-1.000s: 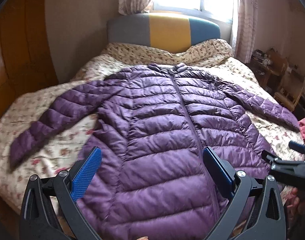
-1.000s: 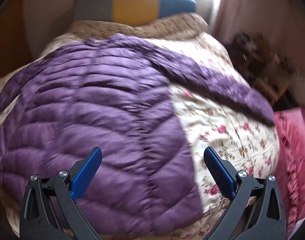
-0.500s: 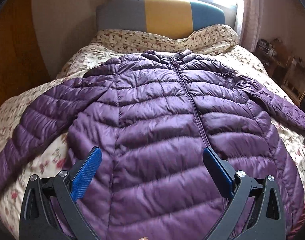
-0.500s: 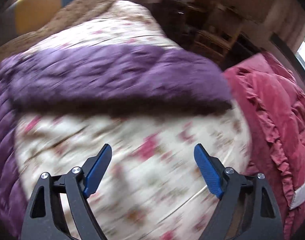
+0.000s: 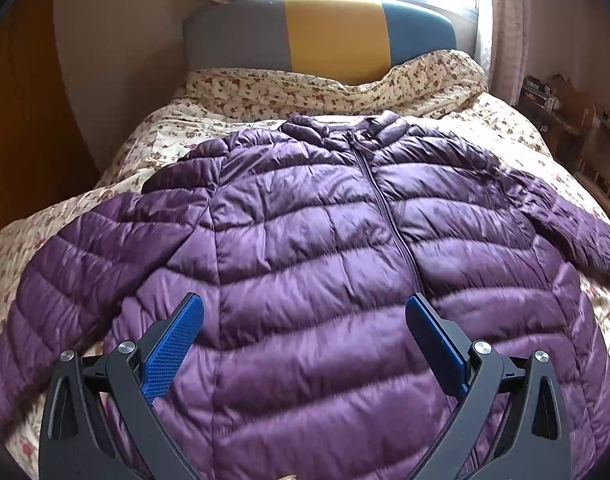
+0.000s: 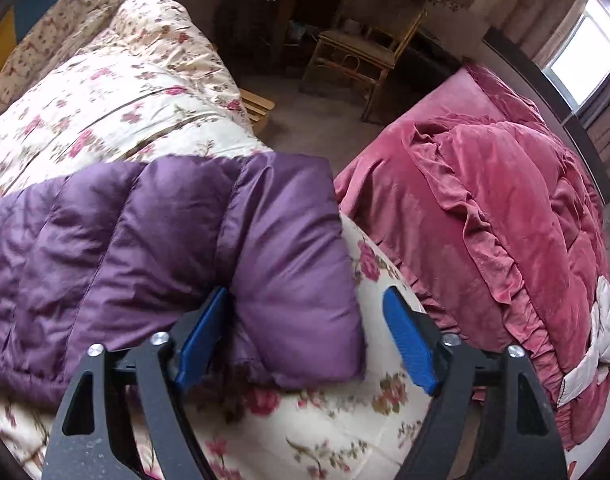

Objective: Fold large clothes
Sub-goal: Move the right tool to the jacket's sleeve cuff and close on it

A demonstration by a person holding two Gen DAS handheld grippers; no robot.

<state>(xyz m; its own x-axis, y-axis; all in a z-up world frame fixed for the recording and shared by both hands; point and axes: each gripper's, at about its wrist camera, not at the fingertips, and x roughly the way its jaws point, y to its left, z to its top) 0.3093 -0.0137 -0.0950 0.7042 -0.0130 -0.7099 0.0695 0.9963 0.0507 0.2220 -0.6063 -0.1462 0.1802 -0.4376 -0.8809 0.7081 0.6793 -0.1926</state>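
Observation:
A purple quilted down jacket [image 5: 305, 240] lies spread flat, front up and zipped, on a floral quilt [image 5: 265, 92]; both sleeves stretch out sideways. My left gripper [image 5: 305, 308] hovers open above the jacket's lower front with nothing between its blue pads. In the right wrist view my right gripper [image 6: 305, 300] points steeply down at the jacket's right sleeve cuff [image 6: 289, 240], near the bed's edge. The cuff sits between the jaws. The left pad [image 6: 203, 336] rests against the sleeve; the right pad [image 6: 409, 344] stands clear of it.
A grey, yellow and teal headboard [image 5: 333, 28] stands under a bright window. A wooden wall [image 5: 17, 120] lies to the left. Beside the bed sits a crumpled red blanket [image 6: 485, 200] on another bed, with a wooden chair [image 6: 361, 48] and bare floor beyond.
My left gripper has moved forward over the jacket. My right gripper has swung right from the jacket's body to the sleeve cuff, rolled, and its jaws have narrowed slightly around it.

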